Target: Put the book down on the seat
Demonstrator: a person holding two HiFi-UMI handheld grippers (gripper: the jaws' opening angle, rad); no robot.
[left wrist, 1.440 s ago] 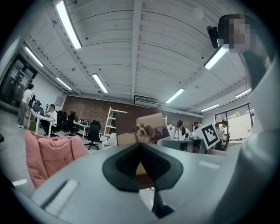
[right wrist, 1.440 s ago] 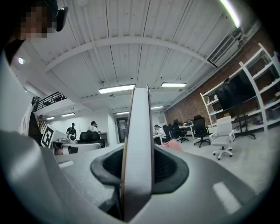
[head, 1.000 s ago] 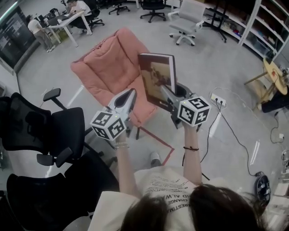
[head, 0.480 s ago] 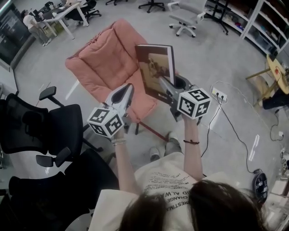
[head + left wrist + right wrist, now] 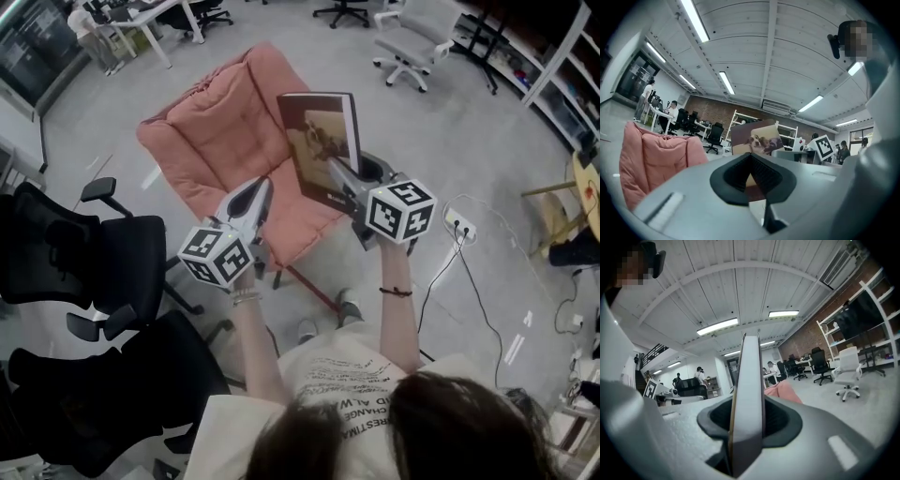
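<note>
In the head view a dark hardcover book [image 5: 322, 141] with a dog photo on its cover stands upright above the front right of the pink cushioned chair [image 5: 220, 131]. My right gripper [image 5: 339, 180] is shut on the book's lower edge. In the right gripper view the book [image 5: 749, 380] rises edge-on between the jaws, with the pink chair [image 5: 785, 391] behind it. My left gripper [image 5: 257, 193] hovers over the seat's front edge, shut and holding nothing. In the left gripper view, past the left gripper [image 5: 750, 157], I see the book [image 5: 757, 138] and the chair [image 5: 651, 154].
Two black office chairs [image 5: 103, 272] stand close on the left. A power strip [image 5: 459, 225] and cables lie on the floor at the right. A white office chair [image 5: 422, 42] and desks [image 5: 150, 14] with people are farther back. The person's feet [image 5: 349, 307] stand just before the chair.
The person has stepped a little and the chair has shifted in the view. Both grippers keep their pose, and the book stays upright in the right one.
</note>
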